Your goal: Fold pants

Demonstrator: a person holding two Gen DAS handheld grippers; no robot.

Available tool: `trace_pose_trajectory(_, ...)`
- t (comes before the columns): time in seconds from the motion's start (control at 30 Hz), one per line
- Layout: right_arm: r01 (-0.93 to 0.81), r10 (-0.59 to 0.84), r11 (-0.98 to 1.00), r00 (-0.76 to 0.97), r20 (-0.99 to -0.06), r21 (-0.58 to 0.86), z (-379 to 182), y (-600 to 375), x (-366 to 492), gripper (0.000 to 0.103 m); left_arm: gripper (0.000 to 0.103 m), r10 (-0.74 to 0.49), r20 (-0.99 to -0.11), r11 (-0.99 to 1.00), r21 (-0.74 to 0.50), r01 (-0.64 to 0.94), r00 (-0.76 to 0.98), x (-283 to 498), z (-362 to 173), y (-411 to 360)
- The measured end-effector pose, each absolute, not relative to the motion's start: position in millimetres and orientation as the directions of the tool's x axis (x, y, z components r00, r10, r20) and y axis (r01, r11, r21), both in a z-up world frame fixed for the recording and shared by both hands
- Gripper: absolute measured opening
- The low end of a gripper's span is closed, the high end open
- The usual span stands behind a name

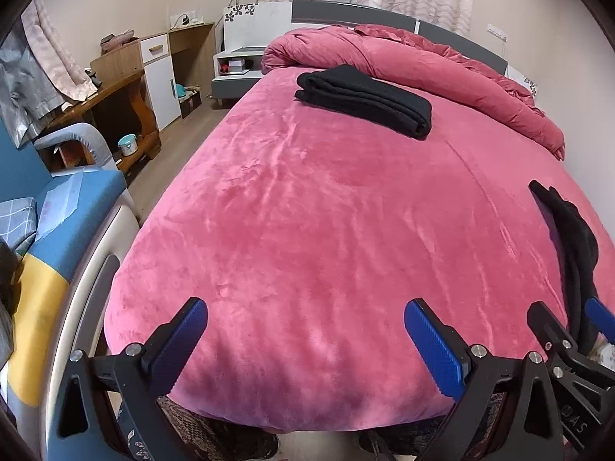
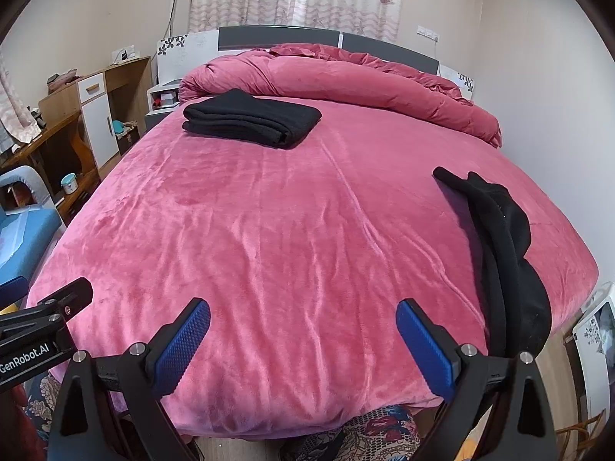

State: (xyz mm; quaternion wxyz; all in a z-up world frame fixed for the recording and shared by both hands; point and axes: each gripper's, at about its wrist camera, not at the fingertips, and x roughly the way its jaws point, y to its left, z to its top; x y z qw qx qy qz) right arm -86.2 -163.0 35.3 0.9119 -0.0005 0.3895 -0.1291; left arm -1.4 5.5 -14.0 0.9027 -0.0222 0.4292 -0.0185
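Note:
Loose black pants (image 2: 507,246) lie in a crumpled strip along the right side of the pink bed (image 2: 269,230), running to its front right corner; they also show at the right edge of the left wrist view (image 1: 572,238). A folded black garment (image 2: 250,119) rests near the head of the bed, also in the left wrist view (image 1: 365,100). My left gripper (image 1: 305,330) is open and empty above the bed's front edge. My right gripper (image 2: 303,332) is open and empty, beside the left one, with the loose pants to its right.
A rolled pink duvet (image 2: 346,80) lies across the head of the bed. A blue sofa (image 1: 57,223) and a wooden desk with a cabinet (image 1: 127,88) stand to the left. A wall runs along the bed's right side (image 2: 557,115). A white unit (image 2: 592,330) stands at the front right corner.

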Motion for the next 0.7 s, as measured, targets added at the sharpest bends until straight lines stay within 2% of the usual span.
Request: trace_pose_trajectory(0.7, 0.236, -0.236, 0.967, 0.666, -0.708, -0.101, 35.0, -163.5, -88.1, 0.099, 0.103, -0.052, -0.784, 0.998, -0.069, -0.003, 0.618, 0.0, -16.4, 9.7)
